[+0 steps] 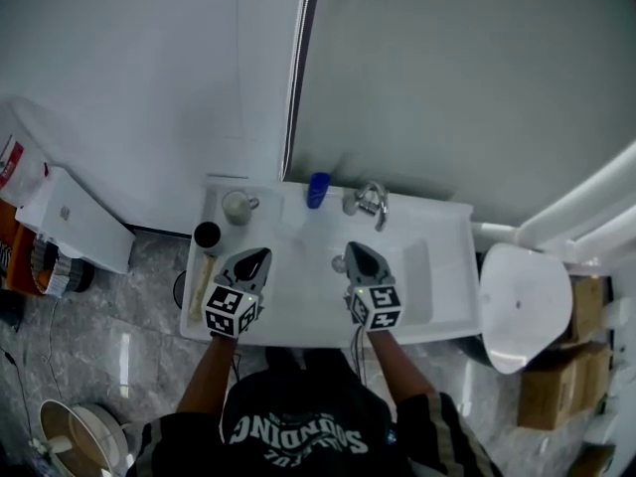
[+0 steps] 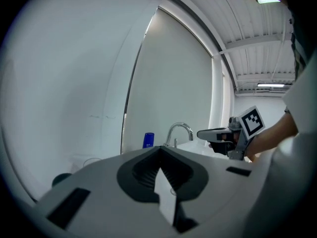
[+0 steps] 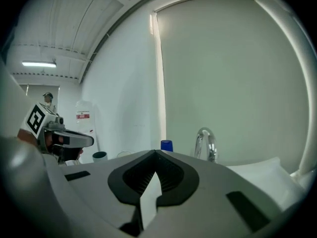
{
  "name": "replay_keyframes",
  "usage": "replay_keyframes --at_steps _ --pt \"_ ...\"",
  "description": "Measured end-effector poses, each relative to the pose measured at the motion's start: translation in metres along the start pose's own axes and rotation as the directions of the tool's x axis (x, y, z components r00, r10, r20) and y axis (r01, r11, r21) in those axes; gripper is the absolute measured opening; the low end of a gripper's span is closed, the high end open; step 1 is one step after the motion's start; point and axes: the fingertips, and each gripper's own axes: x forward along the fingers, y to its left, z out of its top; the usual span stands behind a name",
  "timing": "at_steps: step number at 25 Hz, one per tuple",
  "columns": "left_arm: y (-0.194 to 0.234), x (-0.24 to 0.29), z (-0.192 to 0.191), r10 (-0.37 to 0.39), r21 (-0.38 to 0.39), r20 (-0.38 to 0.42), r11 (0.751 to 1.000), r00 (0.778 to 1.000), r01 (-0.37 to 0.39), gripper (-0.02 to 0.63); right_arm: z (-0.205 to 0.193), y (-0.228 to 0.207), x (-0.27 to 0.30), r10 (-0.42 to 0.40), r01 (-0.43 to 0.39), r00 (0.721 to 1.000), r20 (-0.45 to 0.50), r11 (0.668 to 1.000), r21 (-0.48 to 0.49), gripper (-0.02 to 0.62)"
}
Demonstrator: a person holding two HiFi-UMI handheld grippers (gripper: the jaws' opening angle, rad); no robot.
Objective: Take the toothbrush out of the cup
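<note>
Head view, we hover over the white sink (image 1: 437, 266), left gripper (image 1: 260, 256) jaws pressed together and empty, right gripper (image 1: 355, 251) jaws likewise, clear cup (image 1: 237, 207) at the sink's back left.

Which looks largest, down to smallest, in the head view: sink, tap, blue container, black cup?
1. sink
2. tap
3. blue container and black cup: they look about alike, so neither is ranked above the other.
</note>
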Motion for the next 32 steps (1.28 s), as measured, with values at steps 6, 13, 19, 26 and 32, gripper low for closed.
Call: replay_keyframes --at_steps 6,13,19,26,32 --pt "-0.009 0.006 0.009 -0.022 0.033 0.027 0.999 0.999 0.022 0.0 -0.004 -0.027 -0.034 -0.085 0.084 0.996 0.015 0.996 0.026 -0.002" --pt "-0.005 0.007 0.004 -0.023 0.033 -0.002 0.999 1.0 0.023 0.0 -0.027 -0.039 -0.046 -0.123 0.124 0.992 -0.026 0.991 0.05 -0.003" --pt "-0.002 0.006 0.001 -0.02 0.022 -0.006 1.0 1.0 0.021 0.0 -0.027 -0.032 -0.04 -0.105 0.106 0.994 -0.026 0.994 0.04 -0.005" --pt "0.007 0.004 -0.006 -0.004 0.009 -0.019 1.0 1.0 0.004 0.0 -0.024 -0.028 -0.031 -0.09 0.092 0.995 -0.03 0.995 0.049 -0.005" --pt "0.011 0.002 -0.006 0.006 0.003 -0.013 1.0 1.0 -0.006 0.0 -0.027 -0.026 -0.028 -0.086 0.088 0.996 -0.04 0.995 0.051 -0.005"
